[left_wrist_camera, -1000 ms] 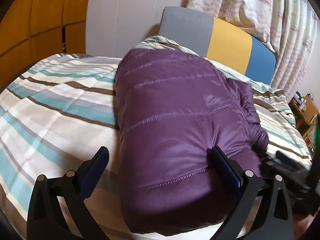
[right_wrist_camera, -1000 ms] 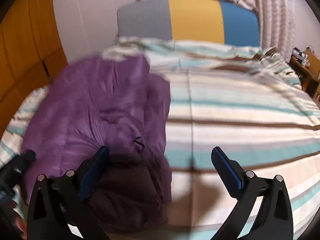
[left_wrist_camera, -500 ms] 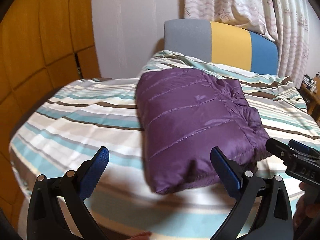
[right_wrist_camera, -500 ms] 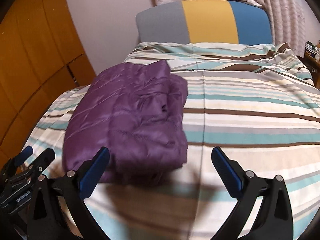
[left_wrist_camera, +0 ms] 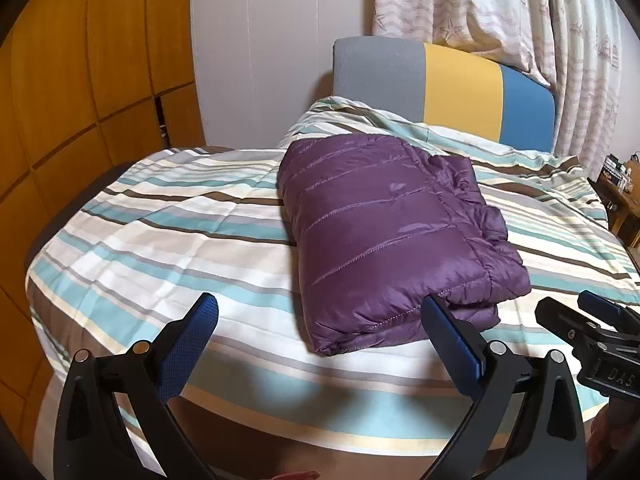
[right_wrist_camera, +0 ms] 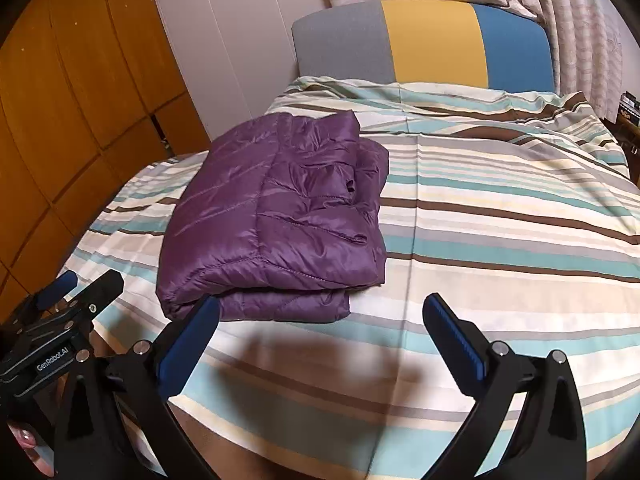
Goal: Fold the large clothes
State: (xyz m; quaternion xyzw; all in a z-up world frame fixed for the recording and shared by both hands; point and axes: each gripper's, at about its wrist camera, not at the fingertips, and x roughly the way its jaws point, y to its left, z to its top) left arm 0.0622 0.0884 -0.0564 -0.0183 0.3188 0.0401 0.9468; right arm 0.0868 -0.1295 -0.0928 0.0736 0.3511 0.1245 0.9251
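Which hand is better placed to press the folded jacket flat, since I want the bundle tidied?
Left, probably. The left tongs face the jacket nearly head-on; the right tongs point mostly at bare bed, with the jacket off to their left. Both are open and clear of it.

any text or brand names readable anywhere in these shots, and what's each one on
"GenRobot.AI": white lettering on the body of the left gripper, seen from the right wrist view.
"DAS": partial lettering, cut off at the frame edge, on the body of the right gripper, seen from the left wrist view.
The curtain carries ship and starfish prints but no readable words.
Items on the side table are too small to read.
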